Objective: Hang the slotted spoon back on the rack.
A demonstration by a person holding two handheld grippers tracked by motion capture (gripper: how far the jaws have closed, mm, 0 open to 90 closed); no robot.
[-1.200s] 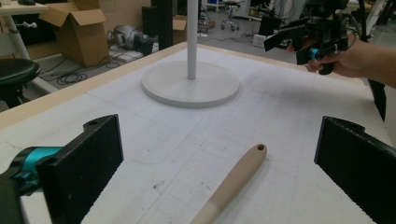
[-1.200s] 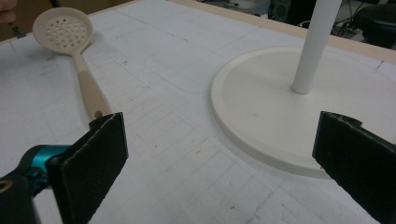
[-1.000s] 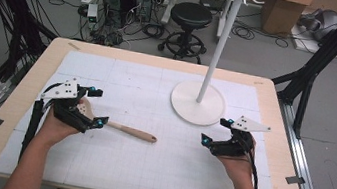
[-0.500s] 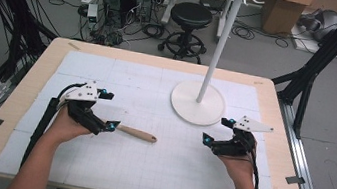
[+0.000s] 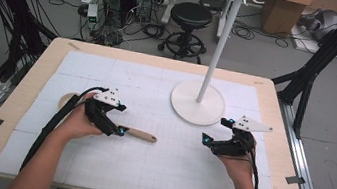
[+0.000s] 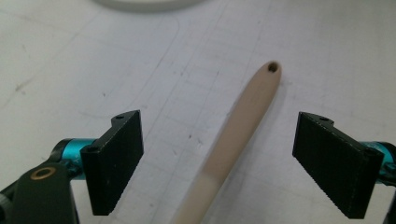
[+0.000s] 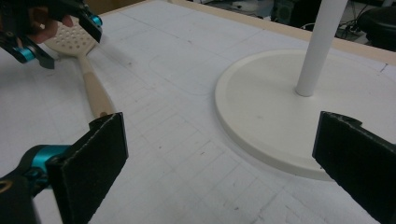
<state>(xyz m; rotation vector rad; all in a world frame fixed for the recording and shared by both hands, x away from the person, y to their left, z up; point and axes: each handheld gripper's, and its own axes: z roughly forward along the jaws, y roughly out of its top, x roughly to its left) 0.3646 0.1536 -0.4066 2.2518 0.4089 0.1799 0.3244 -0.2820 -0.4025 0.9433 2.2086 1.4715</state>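
The wooden spatula point(image 5: 138, 133) lies flat on the white gridded mat point(image 5: 164, 175), left of centre, its handle pointing right and its slotted head toward my left hand. In the left gripper view the handle point(image 6: 233, 140) runs up between my jaws, the hanging hole at its far tip, and neither pad touches it. My left gripper point(image 5: 118, 130) sits low over the handle's near-head end; its jaws have just been closing but stand apart, with clear gaps on both sides of the wood. My right gripper point(image 5: 207, 140) rests on the mat well to the right, jaws wide with nothing between them. Just beyond it stands the white rack point(image 5: 199, 104), its round base on the mat's far right part.
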